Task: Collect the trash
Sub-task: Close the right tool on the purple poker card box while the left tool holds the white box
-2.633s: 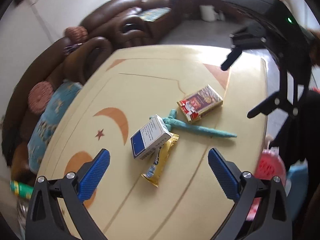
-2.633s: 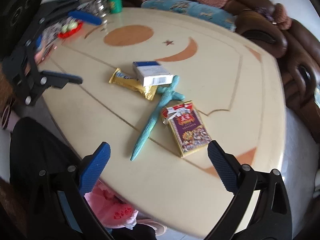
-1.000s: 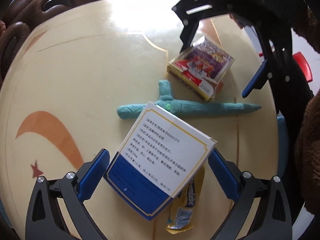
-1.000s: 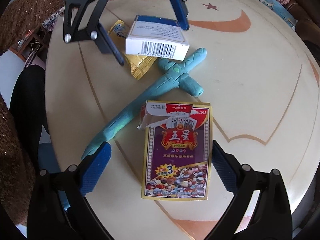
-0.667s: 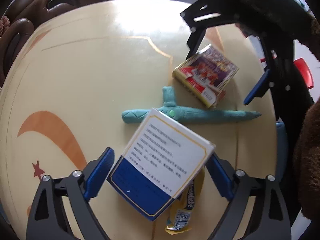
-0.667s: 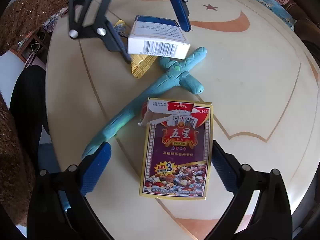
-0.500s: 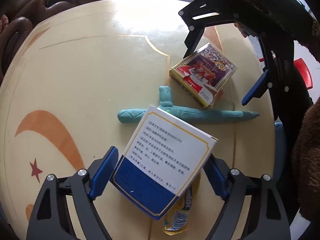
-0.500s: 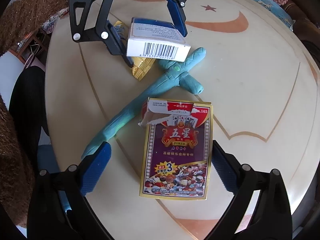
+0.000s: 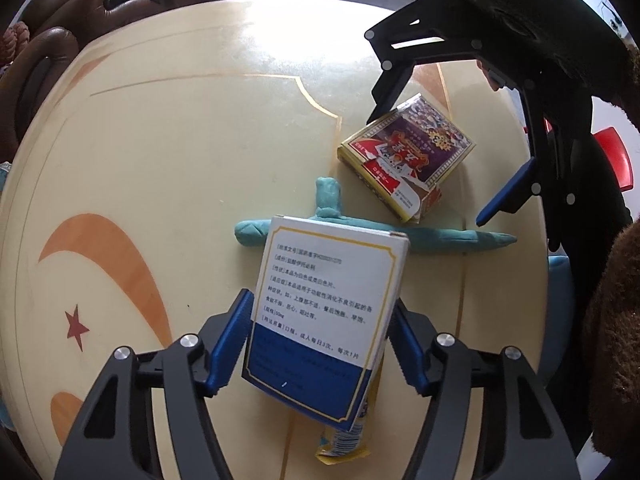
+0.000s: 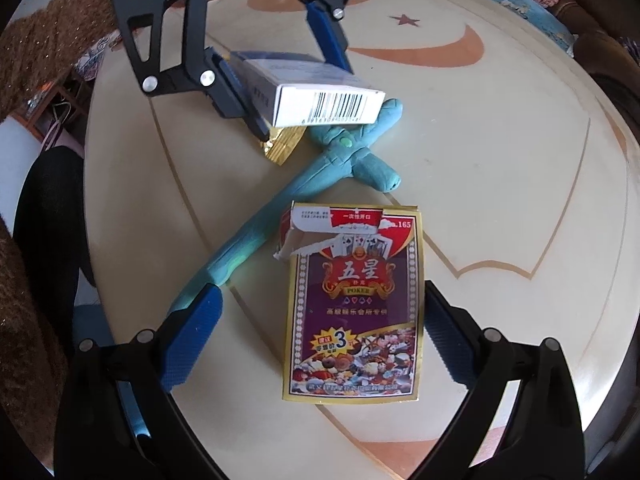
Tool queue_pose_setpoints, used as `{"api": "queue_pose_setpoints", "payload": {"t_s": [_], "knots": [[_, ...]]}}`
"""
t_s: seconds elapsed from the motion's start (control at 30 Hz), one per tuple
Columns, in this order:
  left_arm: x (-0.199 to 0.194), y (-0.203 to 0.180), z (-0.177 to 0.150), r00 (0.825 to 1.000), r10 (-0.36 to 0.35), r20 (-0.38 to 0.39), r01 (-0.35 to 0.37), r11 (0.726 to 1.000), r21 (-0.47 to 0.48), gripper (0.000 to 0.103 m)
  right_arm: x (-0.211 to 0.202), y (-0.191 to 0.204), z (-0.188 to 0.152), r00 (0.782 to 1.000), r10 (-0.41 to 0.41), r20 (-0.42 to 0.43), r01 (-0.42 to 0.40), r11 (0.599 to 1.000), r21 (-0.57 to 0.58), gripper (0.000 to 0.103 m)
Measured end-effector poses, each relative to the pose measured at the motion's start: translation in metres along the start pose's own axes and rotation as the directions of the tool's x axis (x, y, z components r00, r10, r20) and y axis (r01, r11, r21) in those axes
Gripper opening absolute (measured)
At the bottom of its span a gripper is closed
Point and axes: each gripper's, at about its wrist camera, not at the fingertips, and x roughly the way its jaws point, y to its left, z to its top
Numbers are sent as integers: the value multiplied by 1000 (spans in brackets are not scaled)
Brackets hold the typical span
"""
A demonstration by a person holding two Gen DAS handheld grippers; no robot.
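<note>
Teal clay sword (image 10: pixel 304 184) lies between both boxes

The cream surface (image 9: pixel 180 152) carries an orange crescent and a red star, the medicine box (image 9: pixel 324 320) is white over blue with a yellow border, the card box (image 10: pixel 354 312) is purple, red and gold, the clay sword (image 10: pixel 280 204) teal, the wrapper (image 10: pixel 282 146) gold.

Daylight fills both views. In the left wrist view a strong white glare washes out the far part of the table (image 9: pixel 256 40). Shadows are soft and short. Both views bend strongly toward their dark round edges, where the sofa (image 9: pixel 48 52) smears. The medicine box (image 10: pixel 328 104) looks slightly blurred; print on the card box (image 10: pixel 356 304) stays sharp.
</note>
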Motion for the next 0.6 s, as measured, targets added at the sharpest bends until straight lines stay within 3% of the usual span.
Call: {"api": "queue_pose_setpoints", "payload": {"t_s": [0.07,0.17,0.2,0.6], "knots": [[-2,-1,-1,1000,9,1,-9,1000,-10,62,1,3,-1,999,-29,13,29,1000,-4,89],[3,-20,-1,999,32,9,-32,999,-17,62,-3,2,-1,996,-72,45,71,997,10,63],[4,-23,-1,999,37,8,-37,999,-17,62,-6,-1,-1,997,-62,55,60,998,25,61],[-2,-27,-7,997,73,14,-72,997,-36,61,-7,5,-2,991,-114,70,111,993,41,60]]}}
